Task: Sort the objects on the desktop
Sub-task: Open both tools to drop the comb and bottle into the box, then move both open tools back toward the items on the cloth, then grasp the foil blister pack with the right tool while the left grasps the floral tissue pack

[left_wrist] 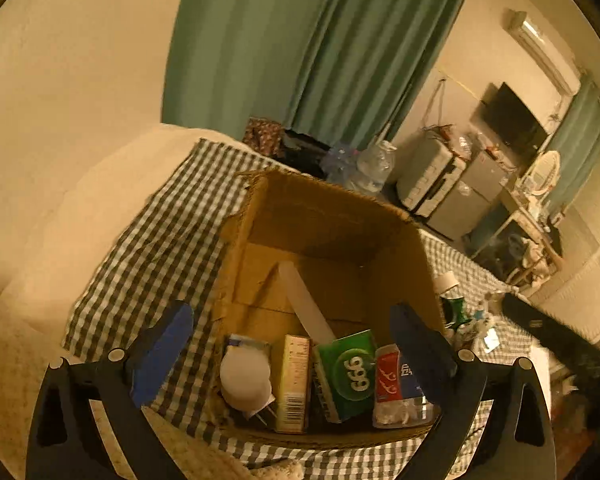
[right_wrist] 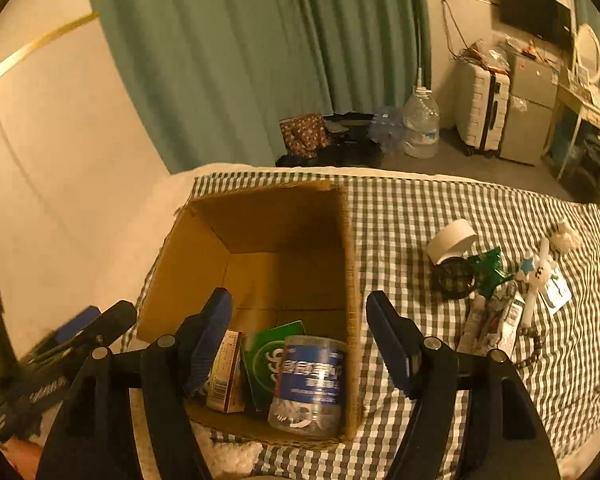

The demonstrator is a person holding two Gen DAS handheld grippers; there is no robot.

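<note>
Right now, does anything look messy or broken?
Yes. The cardboard box has a ragged, torn top rim, and a heap of small things lies jumbled on the checkered cloth beside it, still unsorted.

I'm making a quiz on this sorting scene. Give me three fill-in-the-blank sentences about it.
1. The green packet lies inside the ____ box.
2. Both the left hand-held gripper and the right hand-held gripper are ____.
3. The white tape roll rests on the ____ cloth.

Missing: cardboard; open; checkered
</note>
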